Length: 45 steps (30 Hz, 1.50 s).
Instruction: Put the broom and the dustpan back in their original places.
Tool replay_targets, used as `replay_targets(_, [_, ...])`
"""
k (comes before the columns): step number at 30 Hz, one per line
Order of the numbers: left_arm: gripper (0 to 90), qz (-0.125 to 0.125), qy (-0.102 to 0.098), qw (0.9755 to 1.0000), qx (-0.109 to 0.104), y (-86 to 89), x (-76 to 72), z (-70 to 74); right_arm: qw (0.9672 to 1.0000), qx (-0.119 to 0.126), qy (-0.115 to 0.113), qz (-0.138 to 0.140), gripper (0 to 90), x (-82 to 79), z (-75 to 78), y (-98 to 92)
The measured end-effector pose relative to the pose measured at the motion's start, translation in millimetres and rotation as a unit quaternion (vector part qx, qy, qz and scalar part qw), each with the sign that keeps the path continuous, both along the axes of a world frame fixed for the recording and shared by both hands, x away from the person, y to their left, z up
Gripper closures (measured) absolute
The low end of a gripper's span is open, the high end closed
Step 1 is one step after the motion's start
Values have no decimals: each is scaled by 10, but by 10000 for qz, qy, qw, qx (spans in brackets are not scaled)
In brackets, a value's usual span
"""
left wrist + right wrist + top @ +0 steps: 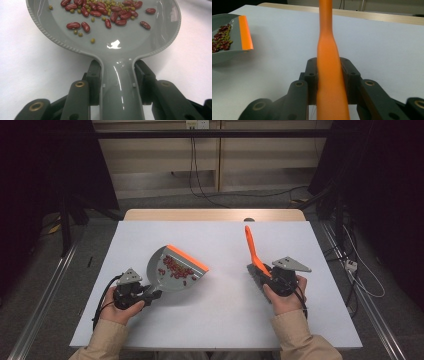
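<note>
left gripper: jaws clamping the dustpan handle, keeping the beans from spilling
right gripper: right of dustpan, jaws gripping the orange brush, handle pointing away
worktop: carrying both

Both forearms in beige sleeves come in from the near edge of the scene, elbows wide. Left hand wraps the left gripper at near left, pointing far and right, level; jaws clamped tight on a grey handle, pads pressing both its sides. Right hand holds the right gripper at near right, pointing far and slightly left; jaws closed hard around an orange handle.
</note>
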<state>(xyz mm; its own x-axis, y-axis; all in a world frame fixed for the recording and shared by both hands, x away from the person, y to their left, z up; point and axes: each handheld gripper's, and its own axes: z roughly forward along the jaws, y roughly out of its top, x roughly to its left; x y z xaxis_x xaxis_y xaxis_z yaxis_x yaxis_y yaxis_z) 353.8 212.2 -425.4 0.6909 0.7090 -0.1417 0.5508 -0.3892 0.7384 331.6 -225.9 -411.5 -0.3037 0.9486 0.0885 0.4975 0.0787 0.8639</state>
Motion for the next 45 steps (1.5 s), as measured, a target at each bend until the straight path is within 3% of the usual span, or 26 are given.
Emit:
replay_targets(7, [629,435,33,9990,135,40,55,-38,9999,-49,11,-89,711,6,-9,-52])
replay_targets(12, [629,765,84,9970,82,96,91,-70,9999,-60,15,-110,711,2,-16,-79])
replay_targets(22, [629,1089,184,9937,181,158,145,-113,9997,-68,15,-237,711,0,-19,-217])
replay_targets(36, [629,1354,238,9902,250,175,203,-143,9986,-175,54,-496,711,30,-36,-447])
replay_targets(45, [629,1571,307,9866,307,204,248,-162,9957,-401,74,-826,711,107,-84,-614])
